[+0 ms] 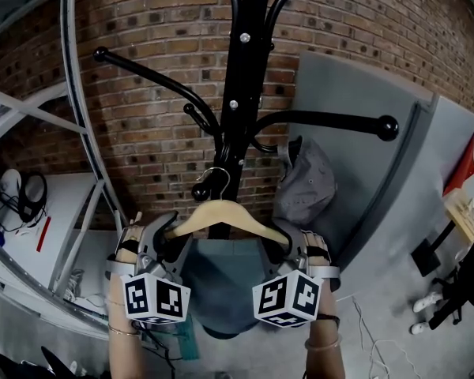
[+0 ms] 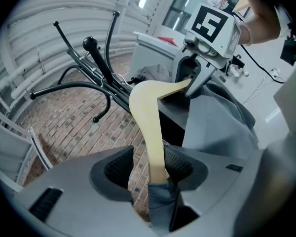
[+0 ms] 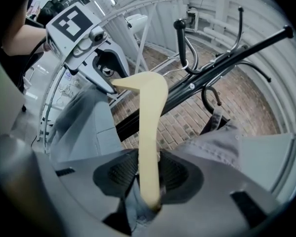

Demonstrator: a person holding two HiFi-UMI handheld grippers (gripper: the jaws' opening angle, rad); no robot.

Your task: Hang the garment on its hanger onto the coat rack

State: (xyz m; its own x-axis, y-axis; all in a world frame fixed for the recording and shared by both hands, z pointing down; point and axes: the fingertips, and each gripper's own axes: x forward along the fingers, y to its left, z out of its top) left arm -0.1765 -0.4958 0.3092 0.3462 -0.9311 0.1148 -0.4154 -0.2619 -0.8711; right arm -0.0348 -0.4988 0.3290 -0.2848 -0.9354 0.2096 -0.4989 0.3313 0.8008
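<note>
Gripping the stiff, probably light hanger by one arm with my right gripper; my left gripper stands open around the other. The soft garment should just drape.

Finding no readable words, brands or numbers anywhere. Showing only black-and-white square markers (coded patterns, not letters) on the cube of the left hand-held gripper and on the cube of the right hand-held gripper.
</note>
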